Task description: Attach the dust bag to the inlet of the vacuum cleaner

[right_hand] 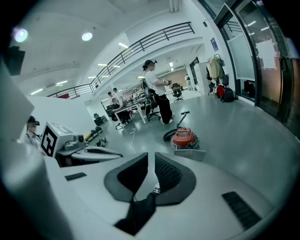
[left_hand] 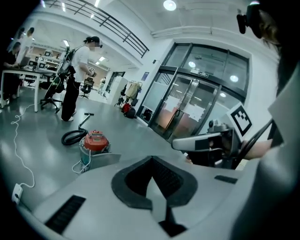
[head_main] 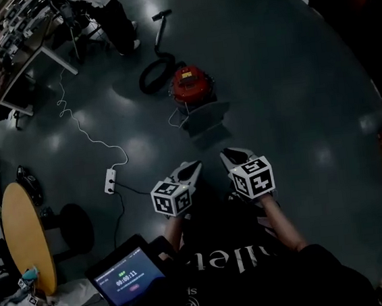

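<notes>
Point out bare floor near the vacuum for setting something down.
Bare floor spreads right of the red vacuum cleaner and on the near side of the flat grey piece beside it. The left is crowded: black hose, white cord, power strip, round table.

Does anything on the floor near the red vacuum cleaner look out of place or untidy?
Yes. A flat grey piece, possibly the dust bag, lies on the floor beside the red vacuum cleaner, not fitted to it. The hose is coiled loosely behind, and a white cable trails across the floor.

Vacuum cleaner inlet, too small to tell (dim head view)
</notes>
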`<action>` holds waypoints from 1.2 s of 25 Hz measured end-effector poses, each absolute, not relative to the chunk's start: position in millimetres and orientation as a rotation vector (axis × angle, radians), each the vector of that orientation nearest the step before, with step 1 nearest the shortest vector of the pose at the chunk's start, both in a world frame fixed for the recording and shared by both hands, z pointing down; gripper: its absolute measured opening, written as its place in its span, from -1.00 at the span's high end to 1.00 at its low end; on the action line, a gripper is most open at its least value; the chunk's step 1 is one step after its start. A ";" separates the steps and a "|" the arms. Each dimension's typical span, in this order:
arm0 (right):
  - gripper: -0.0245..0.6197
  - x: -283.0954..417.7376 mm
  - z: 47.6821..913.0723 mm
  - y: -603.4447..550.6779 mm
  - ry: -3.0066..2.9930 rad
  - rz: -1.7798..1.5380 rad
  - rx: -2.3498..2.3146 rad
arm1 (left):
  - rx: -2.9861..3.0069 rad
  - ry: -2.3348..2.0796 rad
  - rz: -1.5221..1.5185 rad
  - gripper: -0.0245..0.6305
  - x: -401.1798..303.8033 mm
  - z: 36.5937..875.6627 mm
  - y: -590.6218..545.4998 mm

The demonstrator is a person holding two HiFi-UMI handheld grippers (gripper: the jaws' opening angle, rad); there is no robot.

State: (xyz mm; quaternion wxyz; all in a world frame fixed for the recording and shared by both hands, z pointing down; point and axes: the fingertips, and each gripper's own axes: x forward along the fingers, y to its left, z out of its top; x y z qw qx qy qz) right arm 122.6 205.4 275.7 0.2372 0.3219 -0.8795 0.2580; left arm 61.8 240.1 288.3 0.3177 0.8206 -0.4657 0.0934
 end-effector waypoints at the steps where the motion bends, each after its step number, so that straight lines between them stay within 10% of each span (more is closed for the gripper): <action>1: 0.75 126.6 278.7 214.5 -2.421 0.725 0.871 | 2.168 -1.222 0.262 0.91 69.7 288.3 248.8; 30: 0.75 89.8 324.8 372.5 -2.392 0.875 0.842 | 2.196 -1.189 0.327 0.91 48.3 309.4 414.4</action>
